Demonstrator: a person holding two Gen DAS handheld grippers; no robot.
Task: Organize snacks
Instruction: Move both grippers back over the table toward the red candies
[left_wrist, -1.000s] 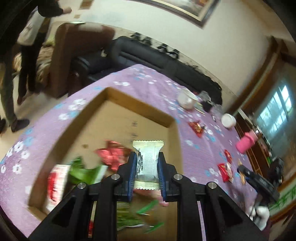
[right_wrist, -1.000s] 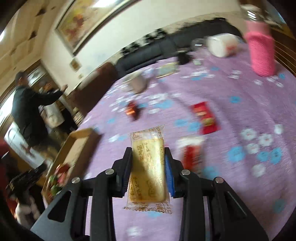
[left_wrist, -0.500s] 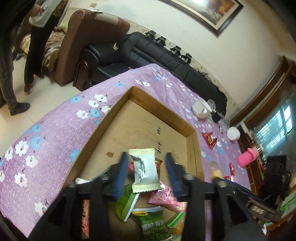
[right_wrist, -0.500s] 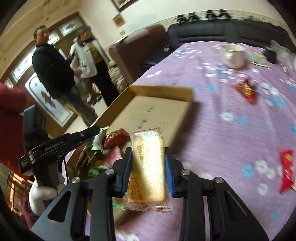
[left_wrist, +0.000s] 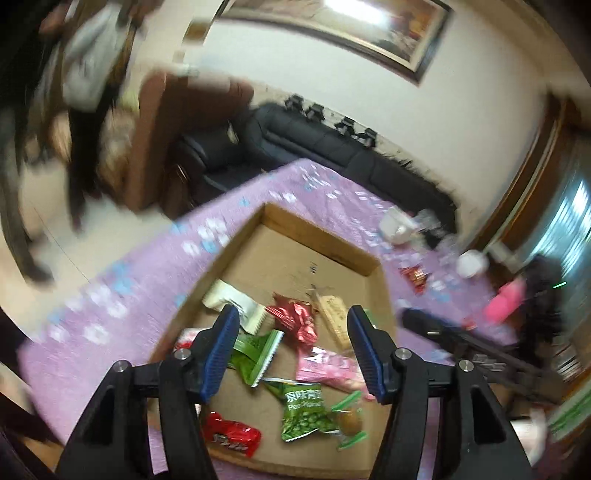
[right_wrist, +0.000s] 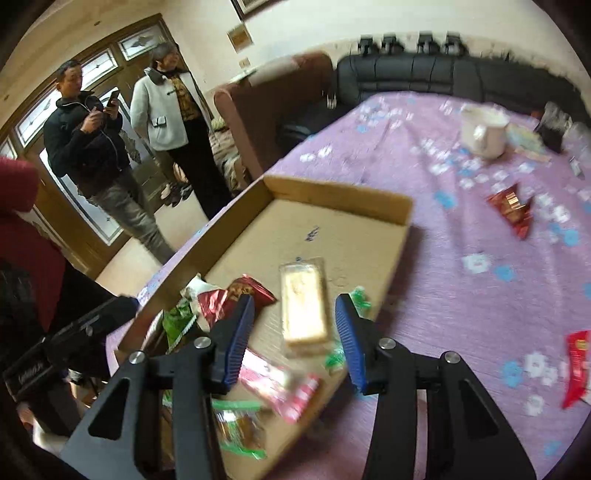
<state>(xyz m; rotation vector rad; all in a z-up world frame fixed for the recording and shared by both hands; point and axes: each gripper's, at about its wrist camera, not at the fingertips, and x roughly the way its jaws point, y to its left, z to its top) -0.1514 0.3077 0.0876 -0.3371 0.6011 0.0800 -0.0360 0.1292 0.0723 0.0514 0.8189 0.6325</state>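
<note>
Both grippers are hovering over the shallow cardboard box (left_wrist: 334, 240) on the purple flowered table (right_wrist: 461, 306), and both are now letting go of what they carried a second ago. The left gripper (left_wrist: 290, 349) was pinching a white packet (left_wrist: 236, 306) then; now its jaws are opening with nothing between them, and that packet is lying on the box floor near the left wall, just past the left blue pad. Beside it a crumpled red wrapper (left_wrist: 295, 321) is resting among green packets, with a green pea bag (left_wrist: 304, 410) and a red bar (left_wrist: 231, 435) nearer the front edge. The right gripper (right_wrist: 295, 332), which a second ago was over the open table with a yellow biscuit packet (right_wrist: 303, 304) clamped tight, is now standing over the box's near right corner. Its jaws are opening, and the biscuit packet is sitting between the pads without either one pressing on it; it looks blurred, and whether it is already resting on the cardboard I cannot tell. A pink packet (right_wrist: 280, 387) is lying just below it in the box. Out on the table, snacks are still waiting outside the box: a red snack (right_wrist: 511, 210) near the white mug (right_wrist: 482, 134), and another red packet (right_wrist: 576, 365) at the right edge. In the right wrist view, two people are standing by the door (right_wrist: 85, 206) in the background.
</note>
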